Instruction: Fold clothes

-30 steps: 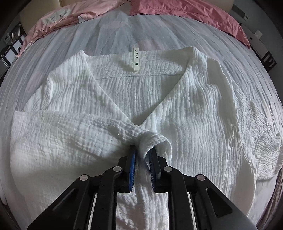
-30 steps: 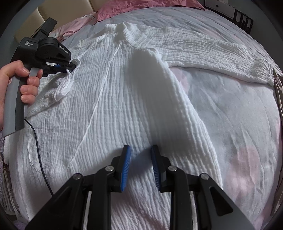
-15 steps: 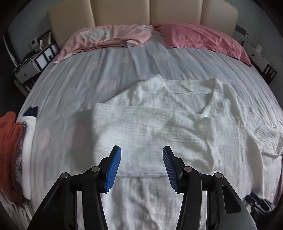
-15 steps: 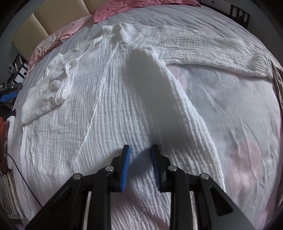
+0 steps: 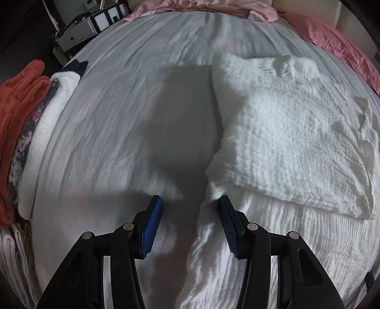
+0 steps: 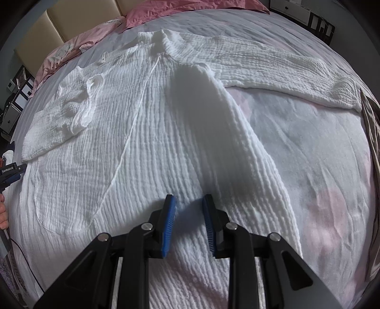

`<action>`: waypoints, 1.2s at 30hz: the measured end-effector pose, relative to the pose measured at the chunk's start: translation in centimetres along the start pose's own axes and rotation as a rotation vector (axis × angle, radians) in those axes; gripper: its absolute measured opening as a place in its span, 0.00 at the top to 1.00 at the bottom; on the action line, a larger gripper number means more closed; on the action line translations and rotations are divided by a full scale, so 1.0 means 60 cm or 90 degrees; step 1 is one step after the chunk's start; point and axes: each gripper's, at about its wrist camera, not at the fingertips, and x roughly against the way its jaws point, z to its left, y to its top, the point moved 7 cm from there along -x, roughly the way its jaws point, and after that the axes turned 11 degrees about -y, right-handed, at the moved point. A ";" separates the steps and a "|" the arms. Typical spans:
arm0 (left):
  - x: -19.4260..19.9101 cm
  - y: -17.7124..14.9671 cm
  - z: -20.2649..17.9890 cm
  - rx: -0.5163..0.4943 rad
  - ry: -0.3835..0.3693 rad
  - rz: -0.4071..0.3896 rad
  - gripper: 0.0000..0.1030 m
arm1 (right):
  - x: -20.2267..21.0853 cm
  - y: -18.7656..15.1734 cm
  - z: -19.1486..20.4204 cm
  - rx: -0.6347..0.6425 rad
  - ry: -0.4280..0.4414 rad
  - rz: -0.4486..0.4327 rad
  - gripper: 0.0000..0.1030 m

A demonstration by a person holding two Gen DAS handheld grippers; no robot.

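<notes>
A bed [image 5: 133, 99] covered by a pale grey sheet is shown, with pink pillows [image 6: 180, 9] against a padded headboard [image 6: 78, 19]. A white crinkled garment [image 6: 147, 133] is spread flat across the sheet; one sleeve [image 6: 59, 114] is folded inward over the chest, while the other sleeve [image 6: 285, 71] is stretched outward. A stack of folded clothes [image 5: 26, 123], topped in orange, is seen at the bed's edge. The left gripper [image 5: 190, 221] is held over the garment's side edge, its blue pads spread wide and nothing gripped; one pad lies just beside the cloth. The right gripper [image 6: 188, 214] is poised above the garment's lower body, its pads narrowly parted and nothing clamped between them.
</notes>
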 end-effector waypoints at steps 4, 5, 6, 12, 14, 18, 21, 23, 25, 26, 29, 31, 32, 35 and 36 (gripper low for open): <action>0.026 -0.017 0.003 0.035 0.014 -0.006 0.49 | 0.003 0.016 -0.005 -0.001 0.005 0.001 0.76; 0.039 -0.025 -0.005 0.038 0.009 -0.006 0.49 | 0.010 0.020 -0.008 -0.005 0.008 -0.005 0.76; 0.053 -0.033 -0.013 0.042 0.003 -0.007 0.49 | 0.018 0.024 -0.012 -0.013 0.016 -0.016 0.76; 0.143 -0.087 -0.068 0.007 -0.061 -0.034 0.49 | 0.050 0.054 -0.060 -0.079 0.037 -0.058 0.76; 0.151 -0.081 -0.071 -0.020 -0.060 -0.048 0.49 | 0.053 0.067 -0.089 -0.119 0.068 -0.042 0.76; 0.137 -0.070 -0.036 -0.017 -0.051 -0.061 0.49 | 0.055 0.121 -0.177 -0.187 0.091 -0.024 0.76; 0.117 -0.059 -0.002 -0.015 -0.013 -0.059 0.49 | 0.062 0.164 -0.288 -0.227 0.058 -0.030 0.76; 0.105 -0.050 0.011 -0.006 -0.004 -0.055 0.49 | 0.060 0.193 -0.359 -0.254 0.038 -0.028 0.76; 0.098 -0.042 0.010 -0.005 -0.022 -0.054 0.49 | 0.043 0.218 -0.421 -0.270 0.019 -0.007 0.76; 0.096 -0.038 0.006 -0.012 -0.029 -0.056 0.49 | 0.030 0.227 -0.448 -0.278 0.010 0.009 0.76; 0.086 -0.034 -0.008 -0.043 -0.031 -0.058 0.49 | -0.011 0.248 -0.508 -0.297 -0.020 0.041 0.76; 0.077 -0.034 -0.015 -0.060 -0.026 -0.055 0.49 | -0.031 0.260 -0.535 -0.303 -0.040 0.046 0.76; 0.071 -0.034 -0.016 -0.063 -0.023 -0.050 0.49 | -0.038 0.265 -0.543 -0.307 -0.044 0.045 0.76; 0.049 -0.037 -0.018 -0.068 -0.014 -0.032 0.49 | -0.062 0.277 -0.557 -0.319 -0.035 0.044 0.75; 0.043 -0.039 -0.018 -0.067 -0.014 -0.025 0.49 | -0.071 0.278 -0.559 -0.323 -0.030 0.048 0.69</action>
